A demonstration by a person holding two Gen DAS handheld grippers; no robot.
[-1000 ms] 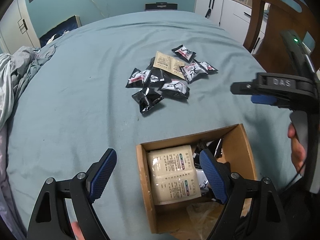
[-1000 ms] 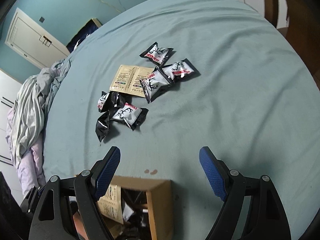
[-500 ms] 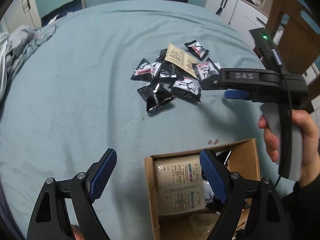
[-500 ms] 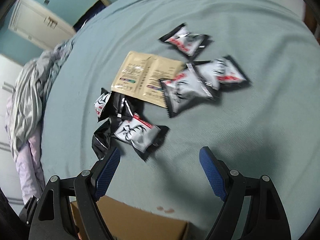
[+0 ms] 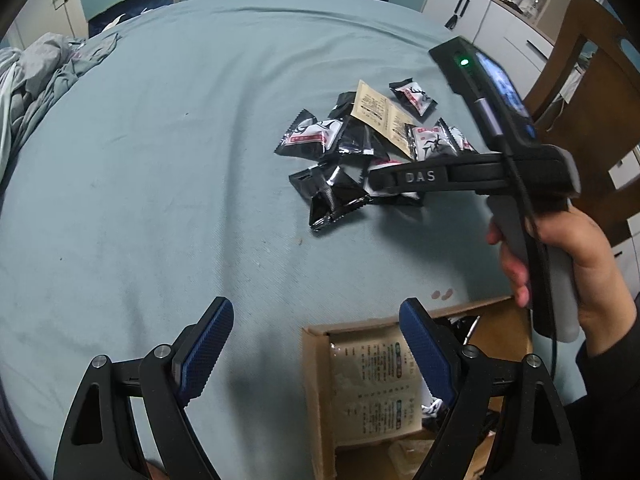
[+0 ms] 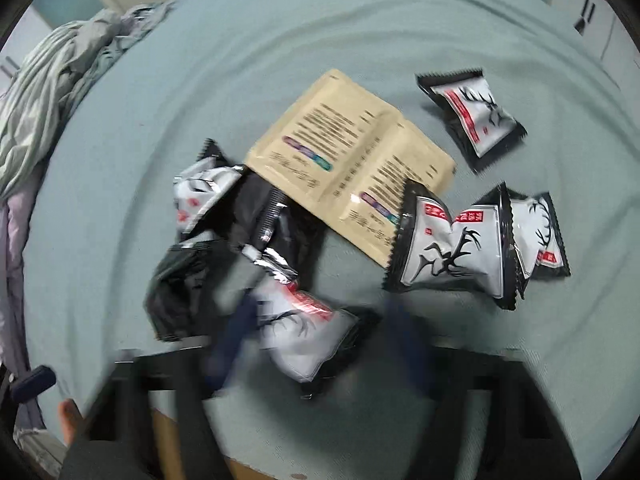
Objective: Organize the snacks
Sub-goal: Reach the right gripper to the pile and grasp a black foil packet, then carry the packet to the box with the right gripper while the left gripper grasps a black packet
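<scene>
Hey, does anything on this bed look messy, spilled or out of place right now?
Yes. The snack packets lie in a loose heap on the blue sheet, overlapping a tan sachet, instead of in the cardboard box. Two small reddish spots mark the sheet near the box.

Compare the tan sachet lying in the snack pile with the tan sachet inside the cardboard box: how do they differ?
The tan sachet in the pile lies on the blue-green cloth, while the tan sachet in the box rests inside the cardboard box. Black-and-white packets overlap the pile sachet's edges; the box sachet is partly hidden by the left gripper's finger. Both are tan double pouches with printed text and coloured labels.
</scene>
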